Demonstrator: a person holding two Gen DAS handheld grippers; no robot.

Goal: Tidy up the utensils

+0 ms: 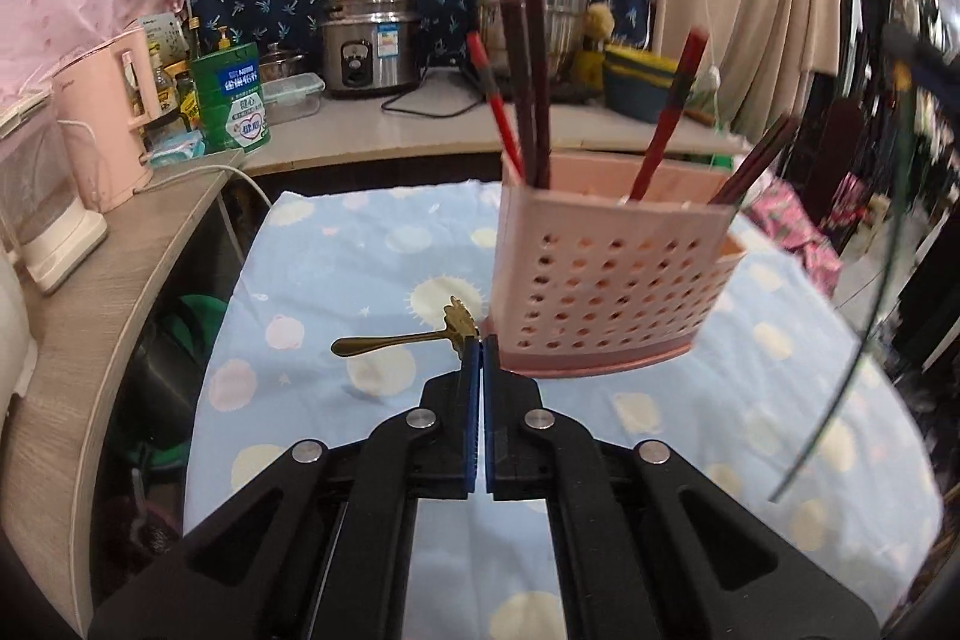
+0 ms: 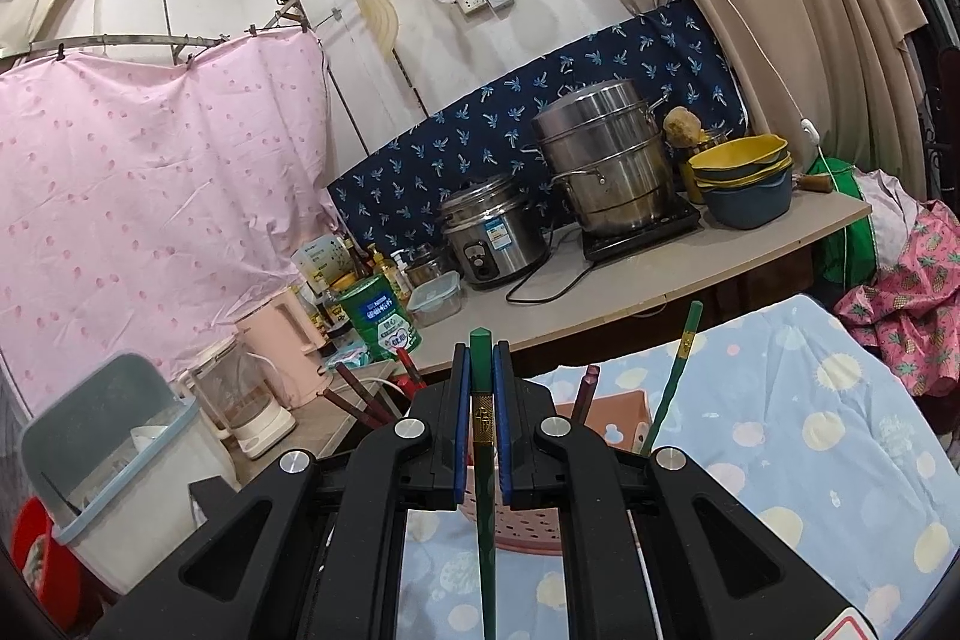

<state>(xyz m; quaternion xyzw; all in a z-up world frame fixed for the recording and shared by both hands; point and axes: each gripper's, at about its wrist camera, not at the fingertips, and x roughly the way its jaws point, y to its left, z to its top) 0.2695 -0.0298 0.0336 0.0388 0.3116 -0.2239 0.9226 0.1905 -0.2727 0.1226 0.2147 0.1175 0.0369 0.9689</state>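
Observation:
My left gripper point(image 1: 482, 340) is shut on a small gold utensil point(image 1: 396, 342). It pinches the ornate end, and the rounded end sticks out to the left, above the blue cloth. Just right of the fingertips stands a pink perforated utensil holder point(image 1: 612, 280) with red and dark brown chopsticks point(image 1: 528, 100) leaning in it. My right gripper point(image 2: 482, 349) is shut on a green chopstick point(image 2: 483, 460) that runs lengthwise between the pads, above the same holder point(image 2: 606, 415). A second green chopstick point(image 2: 675, 376) stands in that holder.
The table wears a light blue cloth point(image 1: 336, 256) with pale dots. Behind it a counter carries a rice cooker point(image 1: 369, 46), a steel steamer pot point(image 2: 606, 160), stacked bowls point(image 2: 744, 178), a green tin point(image 1: 231, 97) and a pink kettle point(image 1: 108, 130). Pink patterned fabric point(image 2: 900, 298) lies at the right.

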